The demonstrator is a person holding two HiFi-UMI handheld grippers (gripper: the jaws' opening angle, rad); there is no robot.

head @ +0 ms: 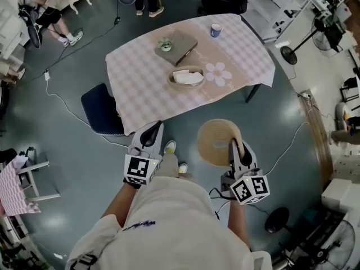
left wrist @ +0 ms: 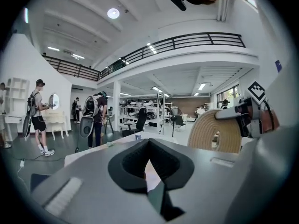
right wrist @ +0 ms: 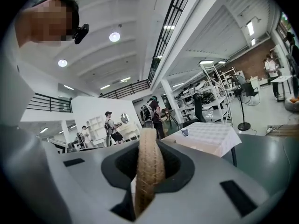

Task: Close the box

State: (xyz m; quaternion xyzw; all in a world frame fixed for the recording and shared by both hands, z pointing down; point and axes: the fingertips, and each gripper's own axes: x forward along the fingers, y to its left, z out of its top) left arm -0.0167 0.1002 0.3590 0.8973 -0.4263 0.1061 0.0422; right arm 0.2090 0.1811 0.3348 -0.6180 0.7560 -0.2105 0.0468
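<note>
A round woven box (head: 172, 81) stands open on the checked table (head: 135, 77), with a white crumpled thing (head: 188, 77) inside it. Its flat round woven lid (head: 215, 142) is off the table, held on edge over the floor by my right gripper (head: 237, 146), which is shut on its rim. In the right gripper view the lid (right wrist: 149, 167) stands upright between the jaws. The lid (left wrist: 219, 132) also shows at the right of the left gripper view. My left gripper (head: 152, 130) hangs at the left, short of the table, shut with nothing in it.
A grey flat book-like thing with a small plant (head: 176, 45), a blue cup (head: 216, 30) and a flower-shaped mat (head: 217, 73) lie on the table. A dark blue chair (head: 101, 110) stands at its near left corner. A fan stand (head: 289, 54) and cables are on the floor.
</note>
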